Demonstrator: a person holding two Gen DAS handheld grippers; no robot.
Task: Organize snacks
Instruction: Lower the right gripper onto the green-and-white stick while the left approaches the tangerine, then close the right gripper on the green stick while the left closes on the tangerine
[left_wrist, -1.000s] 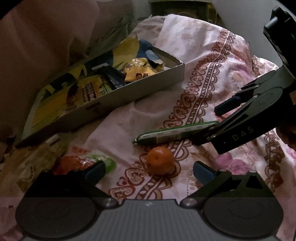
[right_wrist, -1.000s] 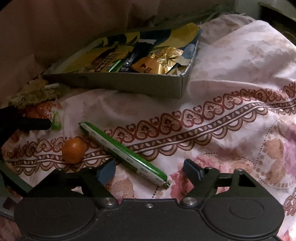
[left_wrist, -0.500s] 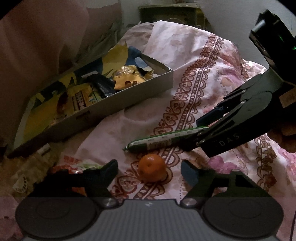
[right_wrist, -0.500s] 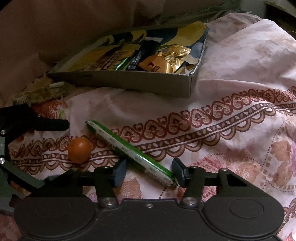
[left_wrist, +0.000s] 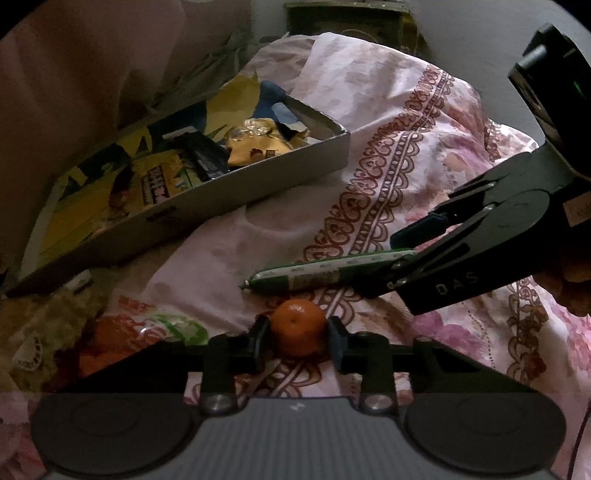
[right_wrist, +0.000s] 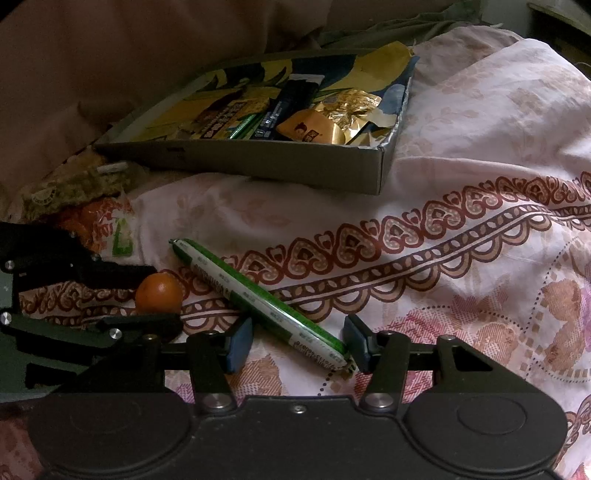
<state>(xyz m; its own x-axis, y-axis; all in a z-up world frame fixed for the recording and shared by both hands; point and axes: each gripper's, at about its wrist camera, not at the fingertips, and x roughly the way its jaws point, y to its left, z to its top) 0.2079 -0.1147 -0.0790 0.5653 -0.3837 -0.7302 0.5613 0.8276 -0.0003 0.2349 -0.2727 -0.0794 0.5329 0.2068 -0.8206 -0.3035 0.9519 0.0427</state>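
- Fingers of the left gripper (left_wrist: 295, 341) have narrowed since a second ago and now pinch the mandarin (left_wrist: 298, 326) on the bedsheet (left_wrist: 388, 122).
- Right gripper (right_wrist: 295, 343), also narrowed, brackets the green sausage stick's (right_wrist: 258, 299) near end without clamping; its long axis runs away leftward.
- Snack box (right_wrist: 258, 166) waits beyond.

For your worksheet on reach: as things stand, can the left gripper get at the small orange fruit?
Probably yes. The left gripper already has its fingers on either side of the orange fruit, with nothing between them; the green stick snack lies just beyond, apart from it.
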